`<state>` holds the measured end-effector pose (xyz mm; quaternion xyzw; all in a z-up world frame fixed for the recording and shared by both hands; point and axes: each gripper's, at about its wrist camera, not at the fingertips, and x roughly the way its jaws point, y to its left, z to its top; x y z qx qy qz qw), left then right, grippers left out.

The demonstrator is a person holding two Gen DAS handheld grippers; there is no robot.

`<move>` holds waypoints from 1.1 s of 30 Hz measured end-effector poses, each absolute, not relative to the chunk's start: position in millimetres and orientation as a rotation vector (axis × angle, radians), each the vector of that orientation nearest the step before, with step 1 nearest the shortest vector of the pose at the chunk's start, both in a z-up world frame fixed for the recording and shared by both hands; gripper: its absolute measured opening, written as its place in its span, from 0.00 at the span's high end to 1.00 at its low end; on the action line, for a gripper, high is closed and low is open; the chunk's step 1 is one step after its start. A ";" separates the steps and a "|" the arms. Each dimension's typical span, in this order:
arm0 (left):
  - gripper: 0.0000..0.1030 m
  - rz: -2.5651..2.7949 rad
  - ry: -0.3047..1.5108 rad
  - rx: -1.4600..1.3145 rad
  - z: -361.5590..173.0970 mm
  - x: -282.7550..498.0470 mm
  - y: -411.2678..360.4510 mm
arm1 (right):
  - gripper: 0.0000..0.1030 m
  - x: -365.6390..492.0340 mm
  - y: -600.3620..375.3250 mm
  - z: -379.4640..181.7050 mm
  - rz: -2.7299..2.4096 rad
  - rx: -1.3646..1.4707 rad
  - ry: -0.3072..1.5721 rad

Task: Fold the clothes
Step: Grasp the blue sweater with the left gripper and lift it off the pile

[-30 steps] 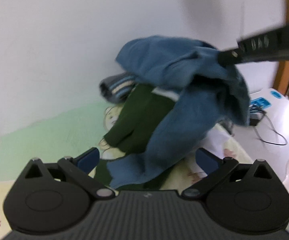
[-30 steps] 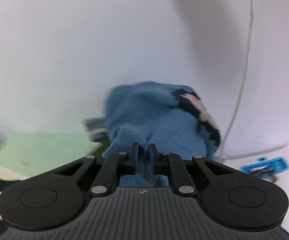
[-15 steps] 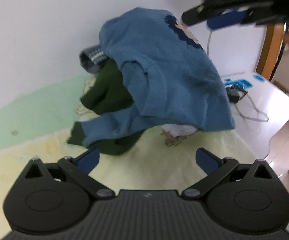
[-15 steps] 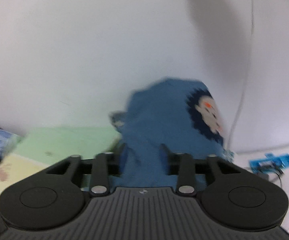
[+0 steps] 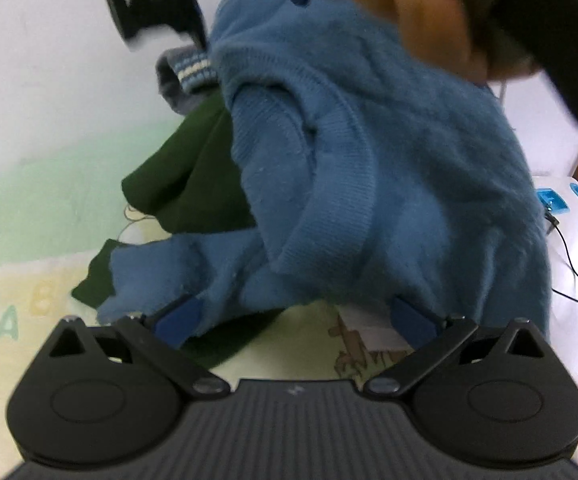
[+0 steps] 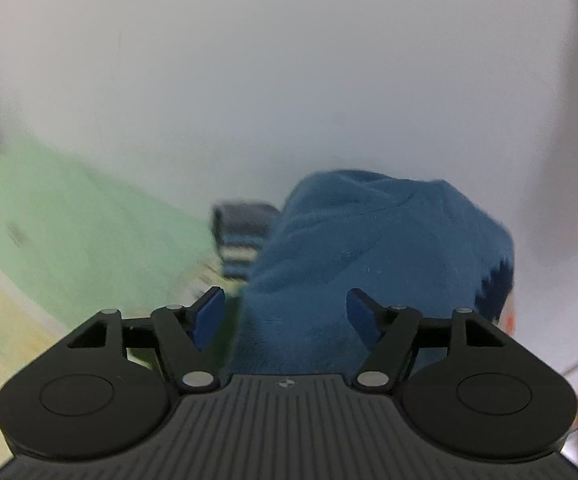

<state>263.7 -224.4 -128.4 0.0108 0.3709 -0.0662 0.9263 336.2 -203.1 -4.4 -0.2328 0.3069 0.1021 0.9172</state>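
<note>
Both tools are empty at this moment. The right gripper (image 6: 285,314) has just been spreading its jaws; the blue sweater (image 6: 373,264) lies beyond and below the gap, but neither blue pad presses on it, so I read the sweater as let go. The left gripper (image 5: 295,318) also stands wide apart, its pads just above the sweater's lower hem, touching nothing that I can make out. In the left wrist view the blue sweater (image 5: 369,168) is heaped on top of the clothes pile, filling the frame from 12 to 4 o'clock. A dark green garment (image 5: 189,176) shows under it at 9 o'clock, and a grey striped piece (image 5: 187,74) at 11 o'clock against the wall. All of it rests on the pale yellow printed blanket (image 5: 17,312). A person's hand (image 5: 401,12), blurred, crosses the top at 1 o'clock. Judgement: the step is taking one garment from the pile; no fold is begun. The next move calls for a fresh grip on two clear edges, hem or shoulders, to draw the sweater onto open blanket. Risk: the green piece drags along.
</note>
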 end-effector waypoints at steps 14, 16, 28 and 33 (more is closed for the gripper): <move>1.00 -0.275 0.714 0.104 -119.8 262.8 -244.6 | 0.92 296.7 -289.3 32.2 0.158 -0.181 0.568; 1.00 -0.282 0.702 0.103 -115.5 258.5 -247.1 | 0.92 273.5 -308.2 46.5 0.166 -0.087 0.530; 0.99 -0.270 0.591 0.075 -57.0 198.1 -221.0 | 0.92 150.9 -369.2 120.2 0.366 0.269 0.379; 0.54 -0.372 0.524 0.058 -38.7 122.3 -200.1 | 0.92 100.6 -352.1 140.1 0.496 0.315 0.352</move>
